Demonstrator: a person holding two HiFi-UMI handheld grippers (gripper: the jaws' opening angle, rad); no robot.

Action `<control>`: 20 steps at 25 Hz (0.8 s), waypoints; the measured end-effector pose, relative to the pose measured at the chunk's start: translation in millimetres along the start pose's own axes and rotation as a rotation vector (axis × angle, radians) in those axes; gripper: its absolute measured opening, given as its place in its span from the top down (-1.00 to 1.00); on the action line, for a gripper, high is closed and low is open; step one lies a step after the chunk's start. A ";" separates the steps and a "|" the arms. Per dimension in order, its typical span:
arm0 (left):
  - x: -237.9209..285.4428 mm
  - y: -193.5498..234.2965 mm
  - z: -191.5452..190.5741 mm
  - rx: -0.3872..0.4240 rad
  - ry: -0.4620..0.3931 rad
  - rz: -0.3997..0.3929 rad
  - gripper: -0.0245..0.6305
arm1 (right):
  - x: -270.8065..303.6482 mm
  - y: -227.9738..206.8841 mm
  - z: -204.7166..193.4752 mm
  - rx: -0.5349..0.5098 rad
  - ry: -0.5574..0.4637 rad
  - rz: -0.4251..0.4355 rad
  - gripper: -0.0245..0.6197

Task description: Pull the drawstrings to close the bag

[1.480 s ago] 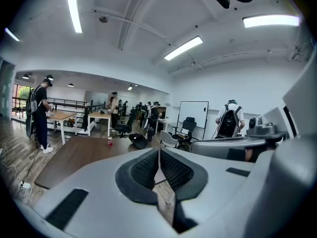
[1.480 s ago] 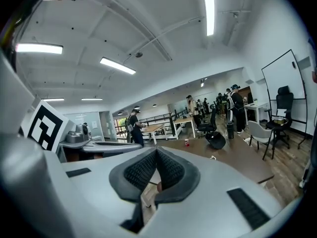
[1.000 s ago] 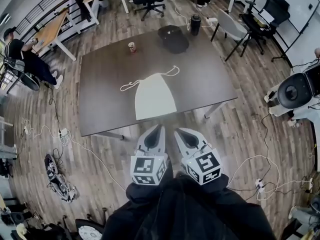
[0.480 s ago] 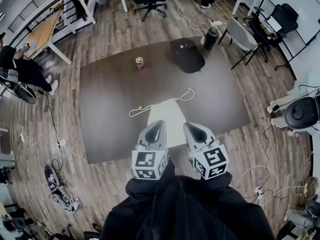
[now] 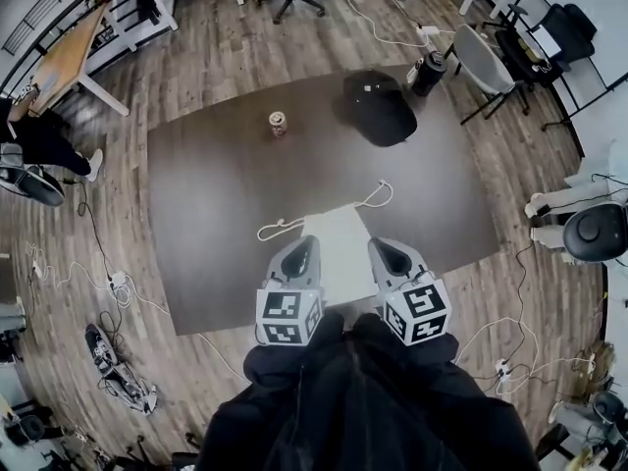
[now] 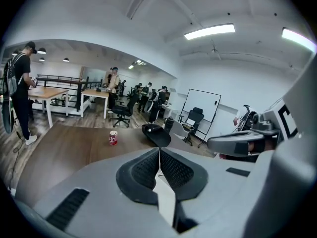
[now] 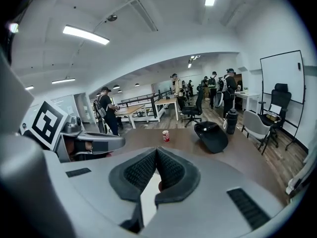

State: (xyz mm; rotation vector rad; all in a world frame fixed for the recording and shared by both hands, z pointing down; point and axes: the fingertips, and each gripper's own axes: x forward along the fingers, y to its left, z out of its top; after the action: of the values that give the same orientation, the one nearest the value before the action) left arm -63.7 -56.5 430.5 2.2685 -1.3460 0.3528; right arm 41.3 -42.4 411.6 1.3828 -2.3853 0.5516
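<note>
A white drawstring bag [image 5: 341, 253] lies flat on the dark table [image 5: 216, 204], near its front edge. One cord [image 5: 278, 229] trails off to the bag's left, and the other cord [image 5: 379, 195] loops away at its upper right. My left gripper [image 5: 302, 249] hovers over the bag's left edge and my right gripper [image 5: 391, 253] over its right edge. Both are shut with nothing between the pads. In the left gripper view the jaws [image 6: 159, 151] meet, with white bag cloth [image 6: 166, 198] showing below them. The right gripper view shows its jaws [image 7: 156, 150] closed too.
A red can [image 5: 278, 123] stands at the table's far side, and a black cap-like object [image 5: 380, 108] lies at the far right. A dark bottle [image 5: 429, 71] and a chair [image 5: 486, 57] stand beyond it. Cables [image 5: 108, 281] run over the wooden floor. People stand at distant desks [image 6: 21, 90].
The view has closed in on the table. Both grippers, still shut, have gone from over the floor in front of the table to above the bag's near end.
</note>
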 end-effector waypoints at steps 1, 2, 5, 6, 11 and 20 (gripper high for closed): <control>3.7 3.9 -6.2 0.001 0.018 0.000 0.82 | 3.7 -3.5 -3.8 0.001 0.013 -0.001 0.86; 8.0 8.1 -12.7 0.000 0.037 0.003 0.82 | 7.8 -7.5 -7.4 0.001 0.026 -0.001 0.86; 20.9 19.1 -36.7 -0.024 0.098 0.031 0.82 | 18.5 -22.0 -23.2 0.008 0.073 0.008 0.86; 25.3 22.0 -45.8 -0.034 0.117 0.044 0.82 | 22.0 -27.2 -29.2 0.011 0.089 0.015 0.86; 34.9 49.2 -85.4 -0.095 0.209 0.117 0.82 | 44.2 -39.4 -44.2 0.000 0.161 0.053 0.86; 71.3 105.4 -123.0 -0.010 0.316 0.172 0.82 | 94.7 -63.3 -80.3 -0.043 0.273 0.090 0.86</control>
State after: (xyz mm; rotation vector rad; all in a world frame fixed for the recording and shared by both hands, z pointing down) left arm -118.8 -88.7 595.5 1.9894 -1.3702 0.7272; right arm 58.7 -103.3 535.8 1.1077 -2.2321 0.6627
